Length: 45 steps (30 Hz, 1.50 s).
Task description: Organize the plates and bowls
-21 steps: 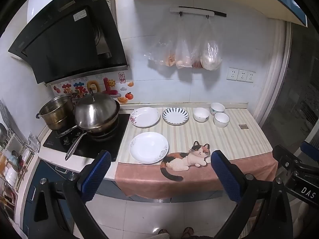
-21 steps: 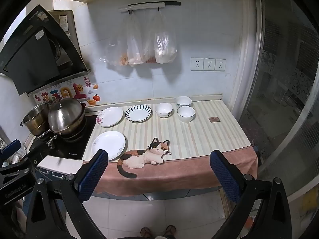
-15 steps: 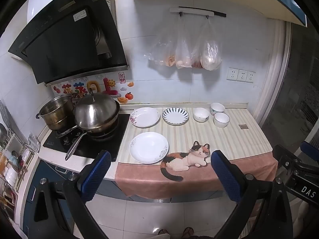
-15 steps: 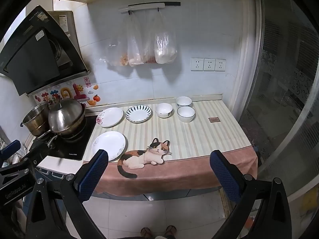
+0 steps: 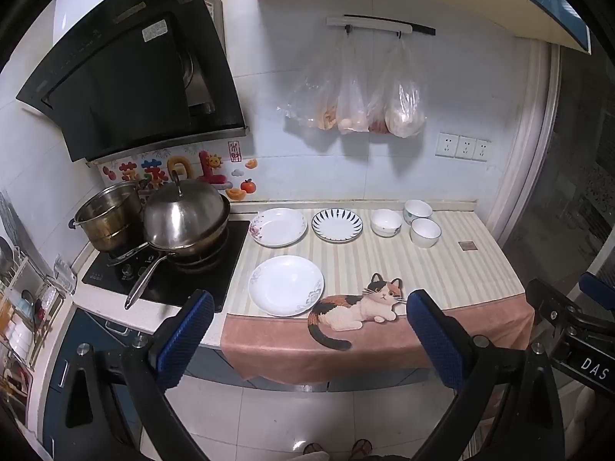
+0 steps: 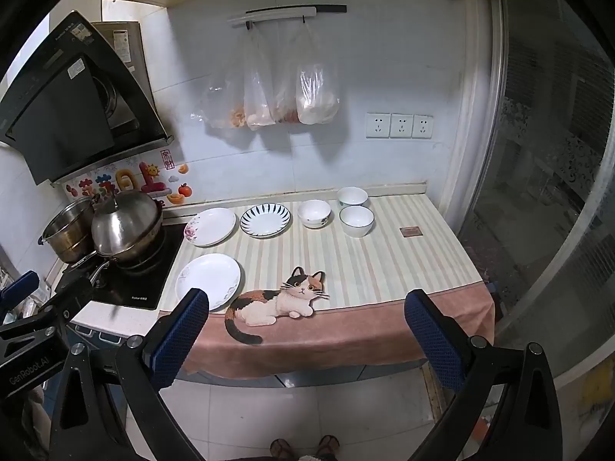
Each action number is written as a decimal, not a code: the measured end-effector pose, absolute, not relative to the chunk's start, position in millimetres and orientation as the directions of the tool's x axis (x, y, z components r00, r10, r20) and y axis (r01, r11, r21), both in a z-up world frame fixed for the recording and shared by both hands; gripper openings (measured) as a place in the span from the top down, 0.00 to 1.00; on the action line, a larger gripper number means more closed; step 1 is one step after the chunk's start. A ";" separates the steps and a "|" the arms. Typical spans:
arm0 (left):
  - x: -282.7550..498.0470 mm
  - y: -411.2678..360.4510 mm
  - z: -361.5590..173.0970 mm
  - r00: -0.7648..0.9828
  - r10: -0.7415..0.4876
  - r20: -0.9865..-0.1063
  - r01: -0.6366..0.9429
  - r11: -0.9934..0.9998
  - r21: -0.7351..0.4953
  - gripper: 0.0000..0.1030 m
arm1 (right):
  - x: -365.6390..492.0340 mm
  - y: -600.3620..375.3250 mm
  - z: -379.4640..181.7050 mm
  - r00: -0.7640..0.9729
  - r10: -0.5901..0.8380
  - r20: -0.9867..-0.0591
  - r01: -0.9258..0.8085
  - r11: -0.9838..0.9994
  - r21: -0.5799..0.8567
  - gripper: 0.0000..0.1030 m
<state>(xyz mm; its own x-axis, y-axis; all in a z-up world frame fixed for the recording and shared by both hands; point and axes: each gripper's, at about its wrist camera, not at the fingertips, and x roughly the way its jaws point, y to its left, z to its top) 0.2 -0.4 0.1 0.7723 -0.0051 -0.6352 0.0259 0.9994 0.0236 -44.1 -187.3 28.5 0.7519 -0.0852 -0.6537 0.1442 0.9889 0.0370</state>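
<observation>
On the striped counter cloth (image 5: 442, 269) lie three plates: a white plate at the front left (image 5: 285, 285) (image 6: 208, 280), a flowered white plate behind it (image 5: 278, 226) (image 6: 210, 226), and a blue-striped plate (image 5: 337, 225) (image 6: 265, 219). Three white bowls stand at the back right: one (image 5: 386, 222) (image 6: 314, 213), one by the wall (image 5: 418, 209) (image 6: 352, 196), one in front of it (image 5: 425, 232) (image 6: 356, 221). My left gripper (image 5: 305, 334) and right gripper (image 6: 303, 336) are open and empty, held well back from the counter above the floor.
A stove (image 5: 165, 272) with a lidded wok (image 5: 184, 219) and a steel pot (image 5: 107, 215) stands left of the plates. A range hood (image 5: 127, 77) hangs above it. Plastic bags (image 5: 357, 103) hang on the wall. A glass door (image 6: 557, 192) is at the right.
</observation>
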 end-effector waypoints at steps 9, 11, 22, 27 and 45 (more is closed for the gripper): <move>0.2 -2.0 4.1 0.772 -0.003 -0.635 0.024 0.999 0.024 0.00 | -44.7 -191.2 32.3 0.753 -0.083 -0.652 0.143 0.989 0.039 0.00; 0.2 -1.8 4.0 0.772 -0.004 -0.636 0.024 0.999 0.024 0.00 | -44.4 -190.7 32.3 0.753 -0.084 -0.653 0.144 0.989 0.039 0.00; -0.4 -0.6 3.5 0.773 -0.007 -0.634 0.027 0.999 0.022 0.00 | -48.5 -190.1 30.5 0.754 -0.081 -0.652 0.141 0.989 0.040 0.00; -0.5 -0.6 3.1 0.773 -0.006 -0.635 0.026 0.999 0.022 0.00 | -48.6 -190.5 31.1 0.754 -0.081 -0.652 0.141 0.989 0.040 0.00; -3.1 -3.8 4.5 0.773 -0.008 -0.634 0.026 0.999 0.018 0.00 | -53.7 -185.8 32.9 0.756 -0.087 -0.648 0.143 0.989 0.034 0.00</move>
<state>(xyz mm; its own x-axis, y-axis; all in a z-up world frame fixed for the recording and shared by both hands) -3.1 -3.8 4.5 0.7730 -0.0084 -0.6343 0.0260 0.9995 0.0184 -53.7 -185.8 32.9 0.7563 -0.0874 -0.6483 0.1433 0.9891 0.0338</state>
